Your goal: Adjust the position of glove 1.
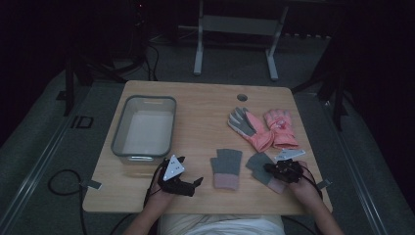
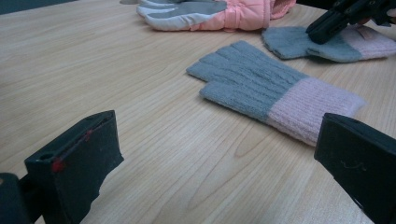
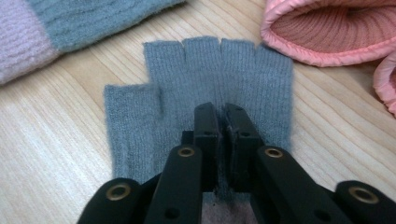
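Note:
Two grey knit fingerless gloves with pink cuffs lie near the table's front edge. The left one (image 1: pixel 226 166) (image 2: pixel 261 88) lies flat, fingers pointing away from me. My left gripper (image 1: pixel 192 170) (image 2: pixel 219 140) rests just left of it, open, with bare table between the jaws. My right gripper (image 1: pixel 268 167) (image 3: pixel 223 112) (image 2: pixel 322 32) points down onto the palm of the right knit glove (image 1: pixel 258 164) (image 3: pixel 210 74) (image 2: pixel 289 42). Its jaws are shut together, pinching the grey fabric.
Two pink padded gloves (image 1: pixel 254 129) (image 1: pixel 281 128) (image 3: pixel 327 32) (image 2: pixel 210 14) lie side by side behind the right knit glove, cuffs toward me. A grey plastic bin (image 1: pixel 117 137) stands at the left, behind my left gripper. The wooden tabletop has a cable hole (image 1: pixel 242 97) at the back.

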Demonstrator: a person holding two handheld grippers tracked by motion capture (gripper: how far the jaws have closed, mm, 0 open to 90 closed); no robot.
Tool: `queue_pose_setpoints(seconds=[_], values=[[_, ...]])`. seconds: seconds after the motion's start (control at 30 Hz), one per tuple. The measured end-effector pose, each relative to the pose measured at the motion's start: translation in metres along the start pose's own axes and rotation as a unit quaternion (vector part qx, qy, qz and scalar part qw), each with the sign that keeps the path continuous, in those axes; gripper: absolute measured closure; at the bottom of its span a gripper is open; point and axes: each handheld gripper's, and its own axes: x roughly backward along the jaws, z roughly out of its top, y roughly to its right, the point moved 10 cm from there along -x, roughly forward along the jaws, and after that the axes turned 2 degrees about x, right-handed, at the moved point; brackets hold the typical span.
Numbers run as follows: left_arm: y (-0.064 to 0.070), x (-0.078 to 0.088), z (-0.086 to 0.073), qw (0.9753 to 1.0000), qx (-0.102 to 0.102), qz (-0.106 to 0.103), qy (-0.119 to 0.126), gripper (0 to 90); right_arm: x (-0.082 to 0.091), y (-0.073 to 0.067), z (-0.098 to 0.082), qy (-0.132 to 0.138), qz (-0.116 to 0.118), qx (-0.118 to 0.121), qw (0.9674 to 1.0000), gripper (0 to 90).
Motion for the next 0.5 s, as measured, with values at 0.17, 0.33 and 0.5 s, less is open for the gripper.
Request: queue_pose_setpoints(seconds=[0.17, 0.33, 0.5], values=[[0.0, 0.0, 0.0, 1.0, 0.001, -0.001, 0.001, 0.0, 0.015, -0.012, 0.008, 0.01, -0.016, -0.003, 0.9998, 86.1], [0.0, 0.001, 0.0, 1.0, -0.001, 0.0, 0.003, 0.0, 0.041, -0.018, 0.025, 0.04, -0.064, -0.051, 0.9959, 86.1], [0.0, 0.001, 0.001, 1.0, -0.003, 0.002, 0.005, 0.0, 0.054, -0.019, 0.032, 0.077, -0.114, -0.106, 0.9847, 86.0]])
